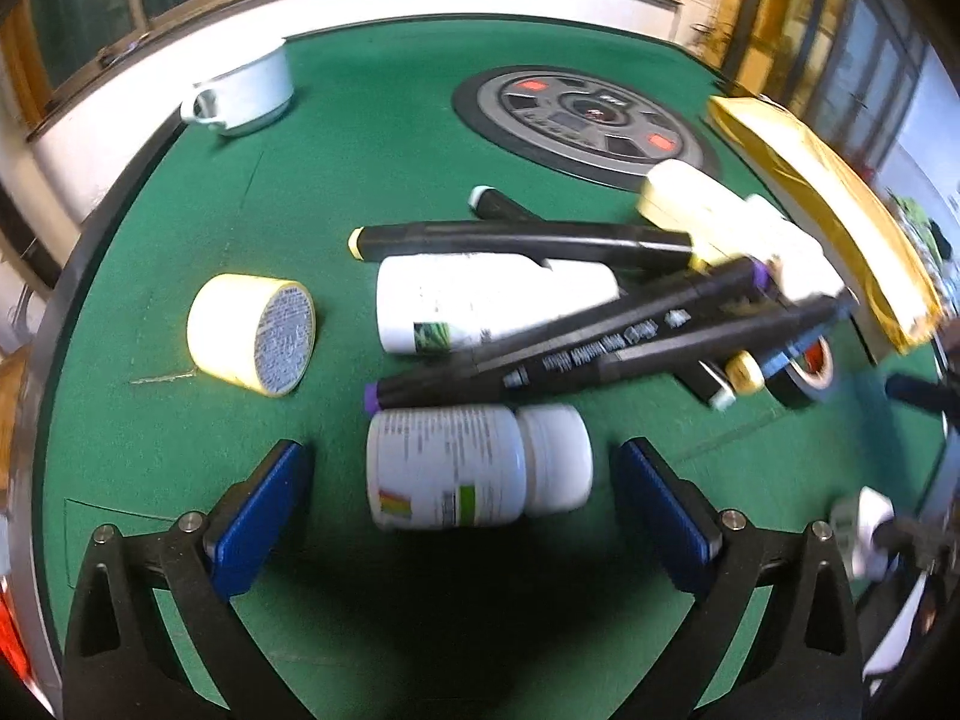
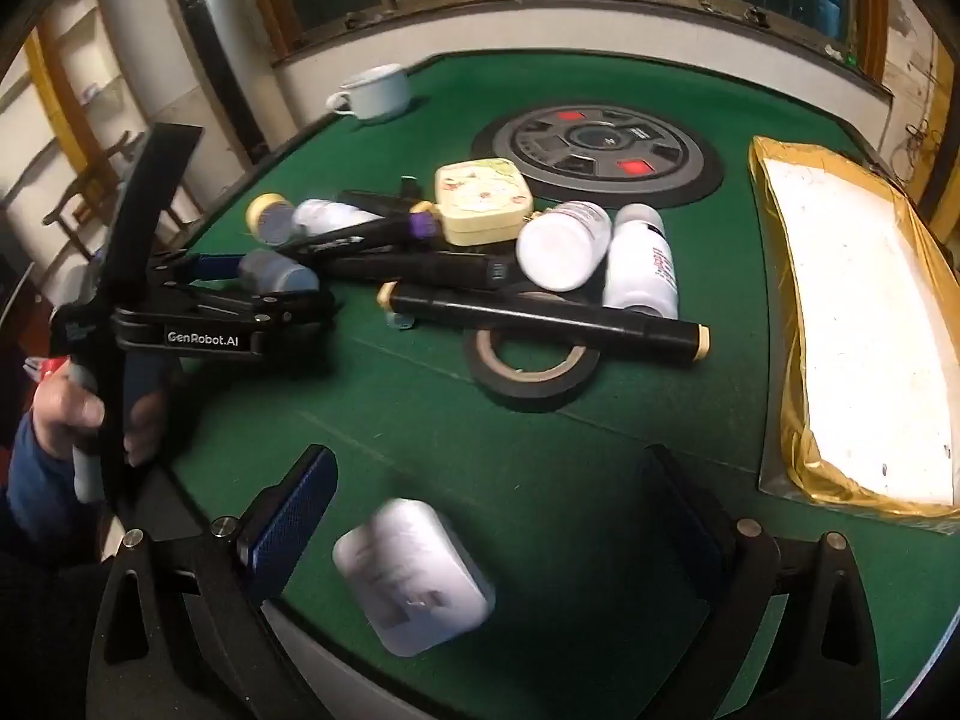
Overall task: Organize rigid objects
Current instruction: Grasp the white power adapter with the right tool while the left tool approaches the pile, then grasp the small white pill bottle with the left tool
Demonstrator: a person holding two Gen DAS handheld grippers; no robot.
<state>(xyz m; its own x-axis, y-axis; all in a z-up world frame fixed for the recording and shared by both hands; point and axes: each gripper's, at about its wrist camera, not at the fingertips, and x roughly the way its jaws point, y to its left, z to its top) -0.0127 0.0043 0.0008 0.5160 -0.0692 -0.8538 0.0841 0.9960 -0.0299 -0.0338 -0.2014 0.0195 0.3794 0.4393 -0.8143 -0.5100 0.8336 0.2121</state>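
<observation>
Left claw (image 1: 462,510) gaped wide around a lying white bottle (image 1: 474,468); right claw (image 2: 486,534) released over a white charger (image 2: 414,576).

The left gripper (image 1: 462,516) tilts steeply downward with its blue-padded jaws spread wide and gripping nothing. The right gripper (image 2: 486,516) does likewise. A hand (image 2: 66,414) clasps the left gripper's handle.

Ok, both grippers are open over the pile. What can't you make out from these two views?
- Bottle label, left wrist view: motion-blurred, unreadable.
- White charger, right wrist view: blurred, markings unclear.
- Black tape roll: marker covers its far rim.
- Gold-edged tray: cut off at the right edge.
</observation>
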